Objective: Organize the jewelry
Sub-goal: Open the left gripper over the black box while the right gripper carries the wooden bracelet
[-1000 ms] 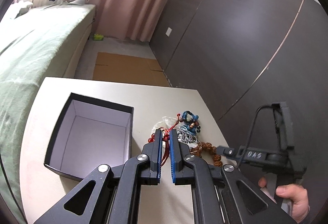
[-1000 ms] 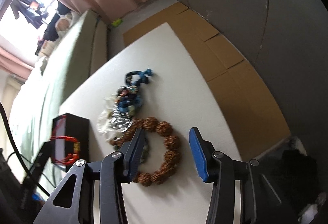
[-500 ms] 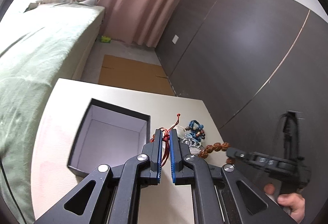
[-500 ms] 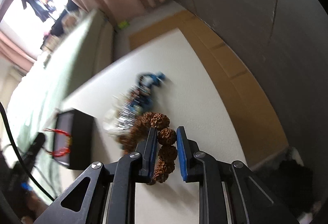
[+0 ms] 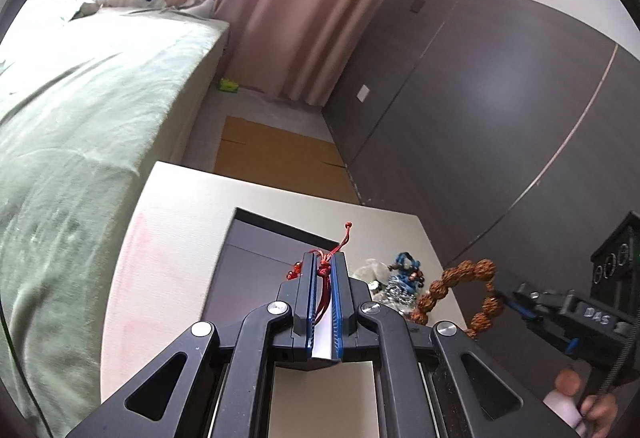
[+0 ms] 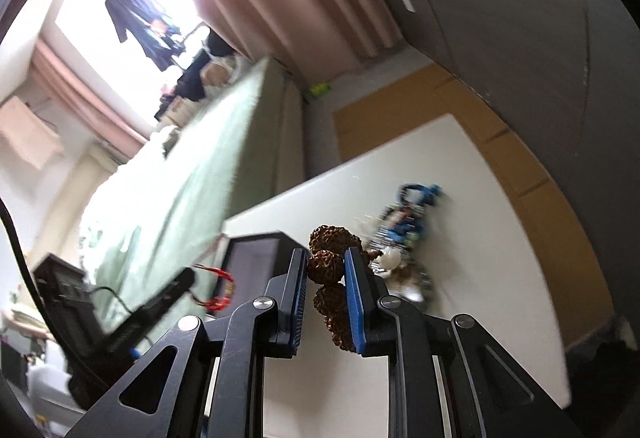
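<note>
My left gripper [image 5: 324,262] is shut on a red cord bracelet [image 5: 326,272], whose knotted end sticks up past the tips. It hangs over the open black box [image 5: 256,238] on the white table [image 5: 180,238]. My right gripper [image 6: 326,254] is shut on a brown bead bracelet [image 6: 326,266] and holds it above the table [image 6: 460,197]. In the left wrist view the brown bead bracelet [image 5: 460,278] dangles from the right gripper [image 5: 506,302]. In the right wrist view the left gripper [image 6: 188,278] holds the red cord bracelet [image 6: 218,290] beside the box [image 6: 252,250].
A heap of blue beads [image 5: 406,266] and silver chain [image 5: 394,284] lies on the table right of the box, blurred in the right wrist view as the heap [image 6: 404,222]. A green-covered bed [image 5: 80,117] runs along the left. Cardboard [image 5: 272,149] lies on the floor, with a dark wall [image 5: 480,117] on the right.
My right gripper closed on the brown bead bracelet and lifted it off the table. My left gripper, still gripping the red cord bracelet, moved across until it hangs over the black box.
</note>
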A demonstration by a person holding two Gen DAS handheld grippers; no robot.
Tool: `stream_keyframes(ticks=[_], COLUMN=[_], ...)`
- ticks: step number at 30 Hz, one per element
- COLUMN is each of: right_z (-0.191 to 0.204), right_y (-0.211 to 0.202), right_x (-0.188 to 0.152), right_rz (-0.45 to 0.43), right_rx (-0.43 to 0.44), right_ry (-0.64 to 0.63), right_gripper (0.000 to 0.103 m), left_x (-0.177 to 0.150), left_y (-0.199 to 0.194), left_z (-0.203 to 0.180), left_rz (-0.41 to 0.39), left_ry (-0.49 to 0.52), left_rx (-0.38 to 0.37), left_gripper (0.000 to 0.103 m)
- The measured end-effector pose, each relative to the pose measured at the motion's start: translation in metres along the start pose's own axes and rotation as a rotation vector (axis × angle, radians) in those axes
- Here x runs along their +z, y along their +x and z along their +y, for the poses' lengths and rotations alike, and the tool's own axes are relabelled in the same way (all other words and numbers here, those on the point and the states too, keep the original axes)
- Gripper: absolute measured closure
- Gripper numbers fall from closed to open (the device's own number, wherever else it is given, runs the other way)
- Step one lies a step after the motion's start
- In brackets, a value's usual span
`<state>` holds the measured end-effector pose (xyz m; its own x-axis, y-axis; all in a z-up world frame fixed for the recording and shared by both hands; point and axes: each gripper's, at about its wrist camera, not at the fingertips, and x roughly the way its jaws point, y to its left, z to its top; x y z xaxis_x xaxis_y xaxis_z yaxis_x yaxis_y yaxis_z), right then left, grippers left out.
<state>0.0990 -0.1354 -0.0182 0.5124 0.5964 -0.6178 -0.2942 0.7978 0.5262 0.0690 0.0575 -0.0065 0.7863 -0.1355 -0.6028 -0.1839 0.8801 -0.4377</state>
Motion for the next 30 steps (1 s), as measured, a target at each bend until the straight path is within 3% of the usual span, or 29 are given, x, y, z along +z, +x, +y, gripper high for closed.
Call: stream_keyframes(ticks=[7,15,17,19,21,30], right_z=[0.018,0.029,0.031,0.035,0.039,0.059], right_y=[0.009,0.023,0.028,0.034,0.039,0.052], right_x=[0.001,0.003,0.004,0.004,0.004,0.001], right_rz=[-0.015,-0.018,-0.015,-0.013,-0.012,-0.01], right_rx=[0.086,0.109,0.118,0.125,0.131,0.2], right_ry=[-0.015,-0.047,-0.047,-0.047,-0.052,-0.042], right_gripper=[0.083,0.083,0.083,0.083,0.083,0.083], left_x=[0.005,0.011,0.012,0.014,0.016,0.028], left_y=[0.009,0.029,0.033,0.032,0.023,-0.006], left_z=[0.01,0.016,0.019,0.023,0.029,0.053], left_rz=[0.007,0.047,0.077,0.077,0.029,-0.039], left_ry=[-0.019,-0.06,-0.087,-0.113,-0.128,-0.173], left_rx=[0.017,-0.001,-0.03,-0.032,-0.017,0.013], left_gripper=[0.096,0.094,0.083,0.044,0.032,0.029])
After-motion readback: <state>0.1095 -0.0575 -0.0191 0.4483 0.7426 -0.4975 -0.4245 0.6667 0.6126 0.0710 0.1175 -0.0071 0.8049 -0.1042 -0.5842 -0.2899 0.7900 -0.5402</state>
